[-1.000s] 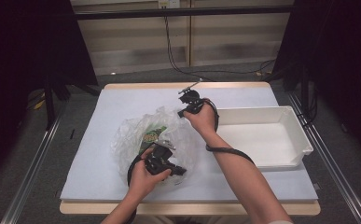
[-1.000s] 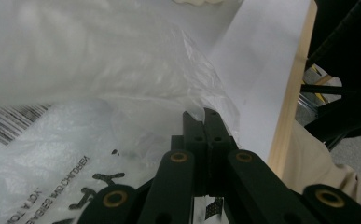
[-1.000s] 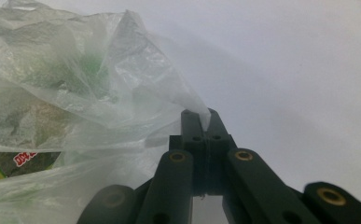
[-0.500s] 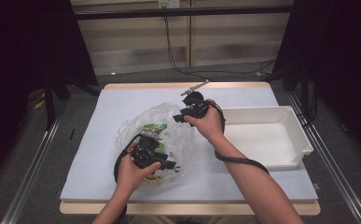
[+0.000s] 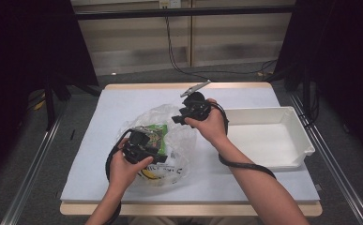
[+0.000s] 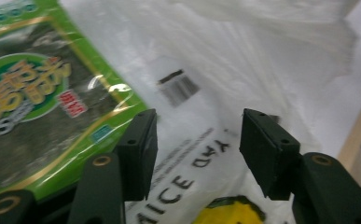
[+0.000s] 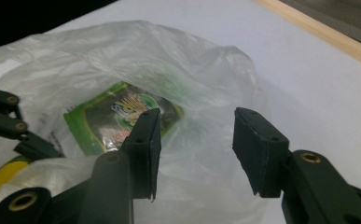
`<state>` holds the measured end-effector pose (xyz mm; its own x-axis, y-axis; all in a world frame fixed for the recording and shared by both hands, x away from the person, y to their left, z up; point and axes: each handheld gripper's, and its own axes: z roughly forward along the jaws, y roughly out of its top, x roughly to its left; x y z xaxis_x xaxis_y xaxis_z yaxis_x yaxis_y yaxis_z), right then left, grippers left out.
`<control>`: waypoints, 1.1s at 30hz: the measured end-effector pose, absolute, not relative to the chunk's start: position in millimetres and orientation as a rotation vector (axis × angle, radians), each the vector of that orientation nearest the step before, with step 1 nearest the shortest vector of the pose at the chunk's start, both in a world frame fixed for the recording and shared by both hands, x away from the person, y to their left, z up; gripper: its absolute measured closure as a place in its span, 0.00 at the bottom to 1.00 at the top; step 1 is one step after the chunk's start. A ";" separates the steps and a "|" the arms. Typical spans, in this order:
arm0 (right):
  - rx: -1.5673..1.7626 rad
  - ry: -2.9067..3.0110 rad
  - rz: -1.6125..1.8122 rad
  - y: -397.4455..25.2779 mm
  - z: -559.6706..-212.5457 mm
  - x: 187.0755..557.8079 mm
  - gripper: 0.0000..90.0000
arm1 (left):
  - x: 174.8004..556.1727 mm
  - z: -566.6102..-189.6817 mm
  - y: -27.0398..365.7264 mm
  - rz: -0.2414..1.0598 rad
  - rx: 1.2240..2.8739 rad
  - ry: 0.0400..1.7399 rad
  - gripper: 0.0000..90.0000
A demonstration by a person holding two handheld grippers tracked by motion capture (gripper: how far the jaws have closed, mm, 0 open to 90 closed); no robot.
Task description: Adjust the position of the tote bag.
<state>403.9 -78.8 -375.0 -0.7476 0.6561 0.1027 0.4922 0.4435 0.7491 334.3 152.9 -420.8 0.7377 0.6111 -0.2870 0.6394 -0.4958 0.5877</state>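
Left gripper [image 6: 194, 154], fingers spread and empty, hovers over the clear plastic bag [image 5: 170, 140] at the desk's [image 5: 99, 122] near left. The green seaweed packet [image 6: 43, 98] lies just left of them, inside the bag; "ICE" is legible nearby. Right gripper [image 7: 194, 149], likewise spread and empty, hovers at the bag's far edge.

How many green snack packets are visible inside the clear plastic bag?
1. The green snack packet lies in the clear plastic bag, just beyond the left gripper and nearer than the right gripper. Crumpled plastic and a yellow-printed item could hide more.
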 end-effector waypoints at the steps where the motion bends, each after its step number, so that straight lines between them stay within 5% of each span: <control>1: 0.992 2.495 1.212 -76.4 -374.5 402.5 0.62 | 336.6 -421.0 155.7 -0.053 2.244 0.939 0.58; 6: 0.910 2.555 1.245 -61.2 -377.2 394.0 0.75 | 347.7 -426.4 166.4 -0.027 2.294 0.961 0.81; 14: 0.841 2.662 1.224 -38.8 -400.4 382.3 0.84 | 355.4 -435.5 186.9 -0.014 2.283 1.049 0.96; 33: 0.990 2.711 1.059 -45.0 -445.2 384.1 0.87 | 362.8 -450.0 229.5 0.045 2.270 1.245 1.00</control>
<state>384.1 -45.0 -445.2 -0.7907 0.5904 0.1621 0.5440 0.5561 0.6283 362.8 229.5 -450.0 0.5711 0.7897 -0.2239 0.7714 -0.4230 0.4754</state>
